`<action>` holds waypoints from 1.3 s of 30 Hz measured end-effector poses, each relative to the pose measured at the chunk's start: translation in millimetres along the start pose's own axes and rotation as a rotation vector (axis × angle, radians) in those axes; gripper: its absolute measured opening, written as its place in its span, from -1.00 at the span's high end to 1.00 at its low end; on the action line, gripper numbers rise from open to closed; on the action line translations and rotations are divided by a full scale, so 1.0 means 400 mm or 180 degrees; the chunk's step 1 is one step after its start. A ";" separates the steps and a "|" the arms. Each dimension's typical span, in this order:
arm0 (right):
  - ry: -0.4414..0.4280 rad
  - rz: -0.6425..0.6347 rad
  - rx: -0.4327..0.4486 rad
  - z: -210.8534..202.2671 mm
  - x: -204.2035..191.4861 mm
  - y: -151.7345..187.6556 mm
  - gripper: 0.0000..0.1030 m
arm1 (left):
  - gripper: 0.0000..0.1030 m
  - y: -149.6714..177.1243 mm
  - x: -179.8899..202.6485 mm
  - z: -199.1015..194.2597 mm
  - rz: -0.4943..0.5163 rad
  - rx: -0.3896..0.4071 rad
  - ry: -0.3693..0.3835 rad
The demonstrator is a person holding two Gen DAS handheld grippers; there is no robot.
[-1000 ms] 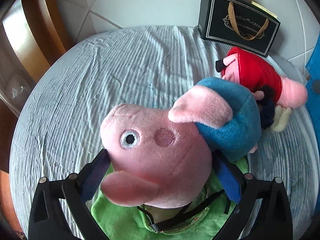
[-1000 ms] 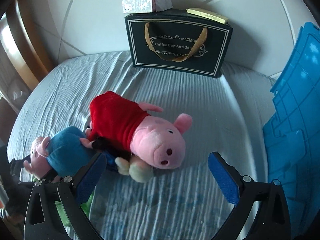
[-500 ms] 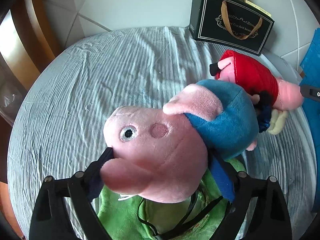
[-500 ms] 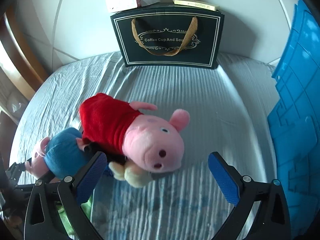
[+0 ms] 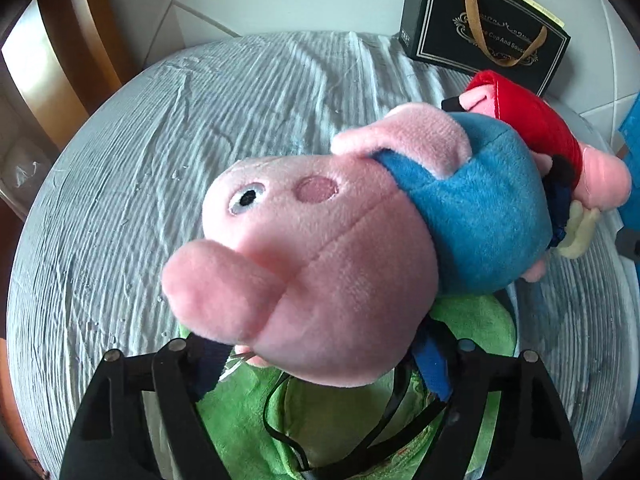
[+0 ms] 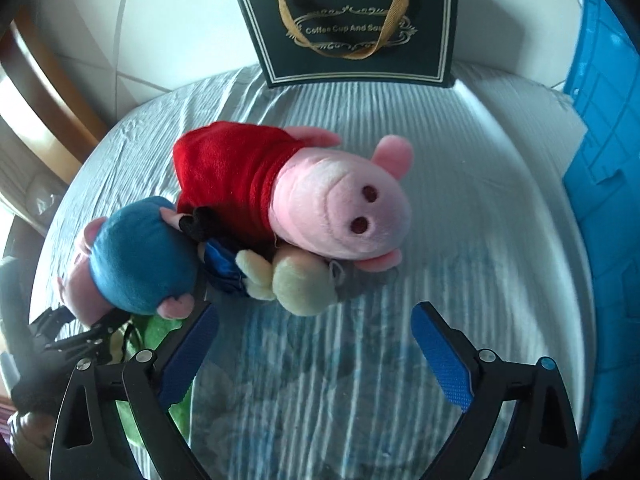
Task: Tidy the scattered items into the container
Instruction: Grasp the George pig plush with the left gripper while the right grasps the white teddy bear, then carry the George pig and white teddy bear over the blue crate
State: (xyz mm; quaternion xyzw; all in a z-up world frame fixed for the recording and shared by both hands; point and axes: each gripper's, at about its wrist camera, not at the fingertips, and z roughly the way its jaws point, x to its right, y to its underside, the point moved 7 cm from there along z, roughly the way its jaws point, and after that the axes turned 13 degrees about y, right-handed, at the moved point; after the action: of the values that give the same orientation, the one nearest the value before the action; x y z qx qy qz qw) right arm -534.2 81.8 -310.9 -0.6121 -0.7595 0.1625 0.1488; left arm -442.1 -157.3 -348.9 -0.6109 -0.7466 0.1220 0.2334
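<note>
The left claw (image 5: 320, 364) has just been closing, and its pads now grip the head of the blue-shirted pig plush (image 5: 320, 256). Beneath it lies a green plush (image 5: 320, 420). The right claw (image 6: 316, 344) stands wide apart, holding nothing, with the red-dressed pig plush (image 6: 296, 192) just ahead. Farther right, the blue container (image 6: 608, 160) waits. Nothing appears stowed yet; all three toys remain.
</note>
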 end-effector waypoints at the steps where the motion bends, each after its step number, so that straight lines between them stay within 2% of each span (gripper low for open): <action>1: -0.0001 -0.0004 0.0011 0.015 -0.007 -0.001 -0.91 | -0.53 -0.004 0.003 -0.005 0.0013 0.0029 0.0004; 5: -0.0054 0.0018 0.0032 0.076 -0.033 -0.008 -0.91 | -0.62 -0.018 0.005 -0.003 0.0112 0.0034 -0.0069; 7: -0.0081 0.0039 0.0003 0.111 -0.040 -0.009 -0.86 | -0.62 -0.022 0.001 0.000 0.0126 0.0121 -0.0055; 8: -0.0119 0.0052 -0.0018 0.123 -0.044 -0.007 -0.53 | -0.46 -0.029 0.000 -0.001 0.0119 0.0217 -0.0012; 9: -0.0209 0.0077 -0.0027 0.129 -0.052 -0.006 -0.31 | -0.31 -0.035 -0.003 0.000 0.0096 0.0273 0.0008; 10: -0.0260 0.0092 -0.0021 0.127 -0.059 -0.006 -0.22 | -0.28 -0.038 -0.005 0.002 0.0057 0.0286 0.0023; 12: -0.0112 0.0015 0.0061 0.110 -0.071 -0.006 -0.14 | -0.20 -0.040 -0.007 -0.006 0.0019 0.0327 0.0053; 13: -0.0076 -0.0010 0.0091 0.098 -0.074 -0.007 -0.01 | -0.20 -0.039 -0.006 -0.014 0.0033 0.0339 0.0049; 14: -0.0065 -0.0017 0.0111 0.083 -0.074 -0.006 0.11 | -0.19 -0.036 -0.004 -0.023 0.0049 0.0349 0.0043; 16: -0.0063 -0.0016 0.0144 0.056 -0.068 -0.005 0.21 | -0.17 -0.034 -0.002 -0.052 0.0075 0.0399 0.0033; 21: -0.0021 0.0000 0.0314 -0.039 -0.057 -0.001 0.24 | -0.16 -0.039 0.007 -0.164 0.0123 0.0641 -0.0013; 29: -0.0001 -0.0011 0.0858 -0.262 -0.053 -0.012 0.25 | -0.10 -0.054 0.059 -0.329 0.0227 0.0997 -0.0021; 39: 0.0074 0.0034 0.1234 -0.472 -0.037 0.050 0.25 | -0.06 -0.020 0.135 -0.493 0.0367 0.1299 0.0062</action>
State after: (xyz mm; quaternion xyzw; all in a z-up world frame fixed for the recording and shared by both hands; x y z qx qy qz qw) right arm -433.3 83.5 -149.4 -0.5778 -0.7089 0.2995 0.2718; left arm -358.7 -127.3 -164.4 -0.5938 -0.6679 0.2780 0.3522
